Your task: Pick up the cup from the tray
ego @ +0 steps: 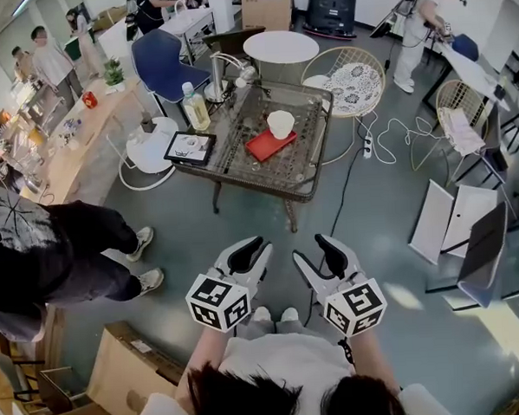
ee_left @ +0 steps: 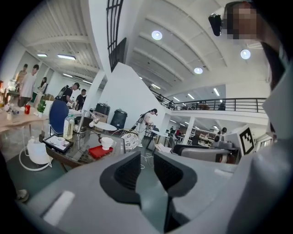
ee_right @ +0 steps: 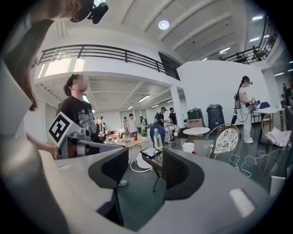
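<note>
**Item:** cup [ego: 280, 123], white. Judged light, rigid, smooth-walled; may slip or tip, breakable if ceramic.
**Location:** upright on red tray [ego: 265, 146] on glass table [ego: 241, 179], well ahead of both sets of fingertips.
**Suggested hold:** across wall just below rim, one finger each side.
**Left gripper** [ego: 247, 253]: fingers apart, narrow gap, nothing between; held low near torso, pointing forward.
**Right gripper** [ego: 328, 247]: fingers wide apart, empty; just beside left, same heading.
</note>
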The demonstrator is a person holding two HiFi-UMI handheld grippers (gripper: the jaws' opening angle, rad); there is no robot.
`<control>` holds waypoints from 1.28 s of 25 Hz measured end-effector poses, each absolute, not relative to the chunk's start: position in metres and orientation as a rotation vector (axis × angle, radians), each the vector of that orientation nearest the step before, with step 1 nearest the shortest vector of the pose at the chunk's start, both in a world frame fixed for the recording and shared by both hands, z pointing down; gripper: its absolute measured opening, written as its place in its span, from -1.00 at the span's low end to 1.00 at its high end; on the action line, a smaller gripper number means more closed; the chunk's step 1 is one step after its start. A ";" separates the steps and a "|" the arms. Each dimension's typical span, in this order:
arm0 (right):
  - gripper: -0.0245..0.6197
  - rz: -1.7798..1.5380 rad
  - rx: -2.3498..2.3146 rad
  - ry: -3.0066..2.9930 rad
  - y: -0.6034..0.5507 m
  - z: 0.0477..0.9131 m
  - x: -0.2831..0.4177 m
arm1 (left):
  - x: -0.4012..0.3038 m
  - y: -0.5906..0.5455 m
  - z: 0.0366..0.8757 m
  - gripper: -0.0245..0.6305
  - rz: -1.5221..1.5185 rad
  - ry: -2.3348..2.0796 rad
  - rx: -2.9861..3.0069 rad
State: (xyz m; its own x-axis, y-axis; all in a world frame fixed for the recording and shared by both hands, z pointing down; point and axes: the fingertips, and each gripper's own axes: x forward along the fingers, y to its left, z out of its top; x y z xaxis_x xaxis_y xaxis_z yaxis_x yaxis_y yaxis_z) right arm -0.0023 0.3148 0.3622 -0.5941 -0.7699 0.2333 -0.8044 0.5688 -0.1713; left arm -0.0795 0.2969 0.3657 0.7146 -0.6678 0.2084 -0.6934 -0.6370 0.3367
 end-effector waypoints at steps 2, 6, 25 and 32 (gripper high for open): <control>-0.13 0.403 1.332 -2.668 0.313 0.364 0.000 | -0.072 0.298 0.366 -0.51 0.106 -1.002 2.545; 0.07 0.416 1.310 -2.688 0.310 0.366 0.003 | -0.065 0.291 0.365 -0.28 0.090 -0.969 2.532; 0.32 0.342 1.174 -2.732 0.258 0.370 0.039 | -0.034 0.232 0.379 -0.15 0.267 -0.952 2.533; 0.32 0.329 1.169 -2.733 0.233 0.374 0.032 | -0.040 0.209 0.382 -0.16 0.296 -0.974 2.541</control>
State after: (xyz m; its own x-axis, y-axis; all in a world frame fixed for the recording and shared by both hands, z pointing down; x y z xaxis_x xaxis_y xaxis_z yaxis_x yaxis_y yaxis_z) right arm 0.0316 0.2329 0.3742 -0.6845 -0.6940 0.2232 -0.7271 0.6718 -0.1412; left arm -0.0401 0.2091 0.3819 0.7346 -0.5914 0.3325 -0.6764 -0.6766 0.2910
